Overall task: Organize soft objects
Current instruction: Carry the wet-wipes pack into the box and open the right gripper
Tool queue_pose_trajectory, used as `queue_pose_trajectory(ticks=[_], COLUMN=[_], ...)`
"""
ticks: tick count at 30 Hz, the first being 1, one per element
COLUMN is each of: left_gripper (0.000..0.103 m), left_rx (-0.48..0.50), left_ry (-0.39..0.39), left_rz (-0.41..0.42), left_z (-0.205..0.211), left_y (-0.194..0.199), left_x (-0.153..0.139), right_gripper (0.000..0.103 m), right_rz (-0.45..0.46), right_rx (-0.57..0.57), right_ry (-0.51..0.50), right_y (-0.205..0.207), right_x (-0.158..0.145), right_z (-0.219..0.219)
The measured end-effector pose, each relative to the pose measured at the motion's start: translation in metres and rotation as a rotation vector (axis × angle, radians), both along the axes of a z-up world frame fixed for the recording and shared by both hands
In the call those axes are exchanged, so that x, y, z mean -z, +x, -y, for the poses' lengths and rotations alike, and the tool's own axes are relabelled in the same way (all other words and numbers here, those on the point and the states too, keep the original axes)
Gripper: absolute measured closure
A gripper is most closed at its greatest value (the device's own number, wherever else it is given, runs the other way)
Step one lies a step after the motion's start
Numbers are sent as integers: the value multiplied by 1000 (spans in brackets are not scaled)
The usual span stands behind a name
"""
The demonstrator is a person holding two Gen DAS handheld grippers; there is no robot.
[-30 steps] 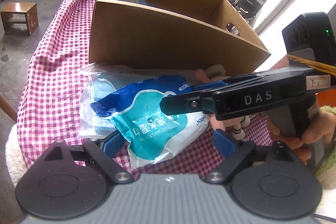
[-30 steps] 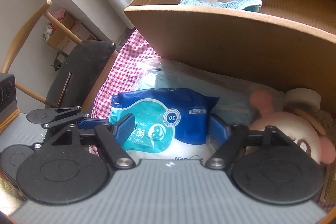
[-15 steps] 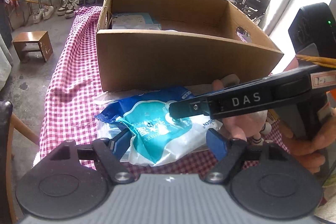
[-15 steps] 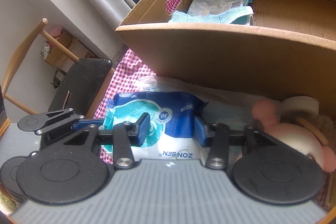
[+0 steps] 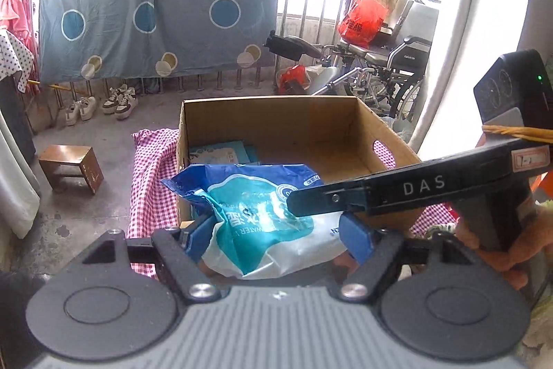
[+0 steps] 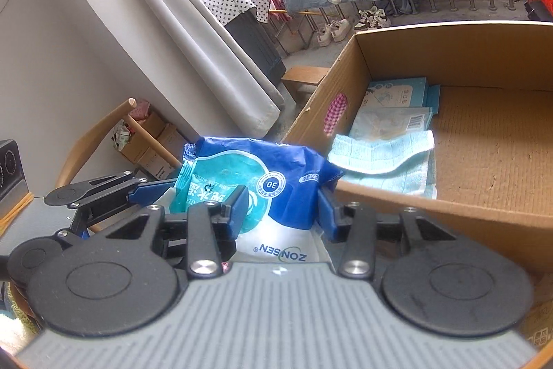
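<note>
The left gripper (image 5: 278,237) and the right gripper (image 6: 281,208) are both squeezing the same blue and white pack of wet wipes (image 5: 262,220), one on each side. The blue pads of each are pressing into the soft pack, and it is crumpling between them. Both sets of jaws have just been closing on it. The pack is hanging in the air in front of the near wall of the cardboard box (image 6: 449,213), about level with the top edge. A person's hand (image 5: 497,248) is gripping the handle of the right gripper.

Inside the box, a light blue cloth (image 6: 383,158) is lying folded by the left wall. Just behind it, flat packets (image 6: 394,106) are resting on the box floor. The other half of the floor is showing bare brown card.

The box is sitting on a red and white checked cloth (image 5: 152,175). Farther off on the floor, a little wooden stool (image 5: 71,166) is standing. Behind it, white shoes (image 5: 100,104) are lined up under a big blue sheet with circles (image 5: 155,19), which is hanging on a rail. A wheelchair (image 5: 394,57) is parked at the back right, with a red bag (image 5: 361,21) on it.
</note>
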State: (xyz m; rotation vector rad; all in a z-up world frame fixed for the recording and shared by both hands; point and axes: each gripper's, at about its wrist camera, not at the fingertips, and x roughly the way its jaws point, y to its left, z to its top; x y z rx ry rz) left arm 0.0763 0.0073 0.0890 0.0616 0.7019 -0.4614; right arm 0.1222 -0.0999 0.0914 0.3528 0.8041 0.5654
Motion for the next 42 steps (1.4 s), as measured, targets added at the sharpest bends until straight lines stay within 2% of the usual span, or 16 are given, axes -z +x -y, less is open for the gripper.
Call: queue_pose_trajectory(ticks=[4, 9, 16, 20, 22, 25, 28, 31, 34, 38, 42], left_gripper=[25, 25, 26, 26, 23, 17, 17, 17, 15, 14, 7], left_rx=[45, 114, 167, 167, 153, 111, 86, 68, 50, 29, 26], left_ry=[-4, -4, 23, 12, 33, 108, 162, 152, 136, 143, 103], left_rz=[17, -26, -150, -230, -262, -293, -310, -328, -309, -247, -178], left_z=[20, 54, 107, 125, 134, 147, 152, 147, 135, 114, 82], left_y=[33, 97, 197, 248, 266, 286, 293, 291, 281, 253, 210], left_x=[-17, -12, 30, 58, 72, 97, 111, 105, 86, 54, 21], right_gripper=[60, 60, 60, 61, 61, 60, 60, 60, 60, 58, 48], right_rz=[-4, -107, -266, -284, -276, -261, -272, -270, -290, -353, -372], right_rx=[34, 79, 176, 228, 263, 295, 304, 304, 291, 262, 290], right_ry=[34, 60, 48, -16, -63, -128, -112, -109, -98, -32, -41], right_y=[34, 92, 178, 217, 232, 248, 252, 247, 240, 227, 214], right_x=[-13, 1, 45, 63, 75, 95, 109, 109, 102, 96, 92], right_z=[28, 71, 128, 149, 156, 163, 168, 170, 171, 167, 166])
